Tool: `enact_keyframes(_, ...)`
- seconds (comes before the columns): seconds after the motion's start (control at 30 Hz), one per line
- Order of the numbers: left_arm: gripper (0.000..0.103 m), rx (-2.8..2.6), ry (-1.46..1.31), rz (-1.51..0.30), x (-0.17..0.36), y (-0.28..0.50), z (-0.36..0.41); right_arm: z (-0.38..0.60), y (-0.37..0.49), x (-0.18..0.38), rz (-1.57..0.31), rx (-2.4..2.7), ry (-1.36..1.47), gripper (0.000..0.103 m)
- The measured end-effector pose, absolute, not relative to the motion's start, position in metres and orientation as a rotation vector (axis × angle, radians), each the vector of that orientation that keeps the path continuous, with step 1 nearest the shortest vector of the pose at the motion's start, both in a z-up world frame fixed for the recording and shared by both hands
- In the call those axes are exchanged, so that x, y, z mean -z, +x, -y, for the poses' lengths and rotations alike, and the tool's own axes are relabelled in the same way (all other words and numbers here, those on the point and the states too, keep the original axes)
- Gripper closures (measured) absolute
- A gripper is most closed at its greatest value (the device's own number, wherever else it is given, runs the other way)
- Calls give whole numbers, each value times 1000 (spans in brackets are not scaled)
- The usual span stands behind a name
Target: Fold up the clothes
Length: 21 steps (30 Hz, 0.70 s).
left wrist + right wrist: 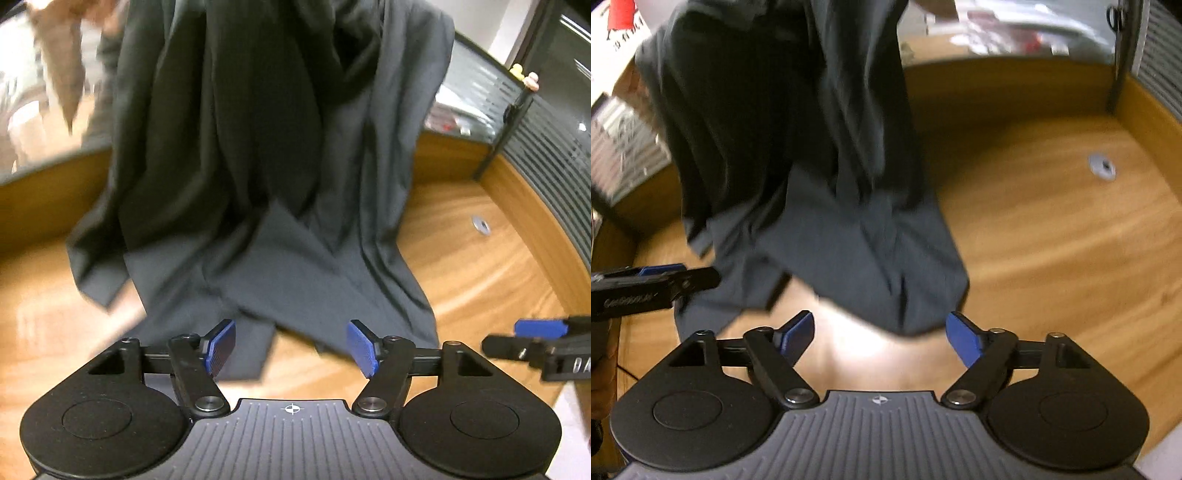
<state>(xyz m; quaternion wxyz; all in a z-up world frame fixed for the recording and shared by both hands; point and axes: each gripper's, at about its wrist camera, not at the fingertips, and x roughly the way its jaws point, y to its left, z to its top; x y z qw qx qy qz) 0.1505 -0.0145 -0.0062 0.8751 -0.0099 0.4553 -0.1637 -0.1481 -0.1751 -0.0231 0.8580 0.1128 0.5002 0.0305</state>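
A dark grey garment hangs down from above, its lower part bunched on the wooden table. It also shows in the right wrist view, blurred by motion. My left gripper is open and empty, its blue pads just in front of the garment's lower edge. My right gripper is open and empty, just short of the hanging hem. The right gripper shows at the right edge of the left wrist view; the left gripper shows at the left edge of the right wrist view. What holds the garment up is out of view.
A grey slatted partition bounds the table at the back right. A small round metal grommet sits in the tabletop, also seen in the right wrist view. Cluttered items lie behind the table's back edge.
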Motion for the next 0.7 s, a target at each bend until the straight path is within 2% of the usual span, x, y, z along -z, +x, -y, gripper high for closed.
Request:
enact_keyframes(0.33,30,339,28,-838,-32,224,6,181,-40,5,-922,-50,164,6)
enact_keyframes(0.7,31,326,5,-777,-48,288,6,159,65,11,-804,-80,33,5)
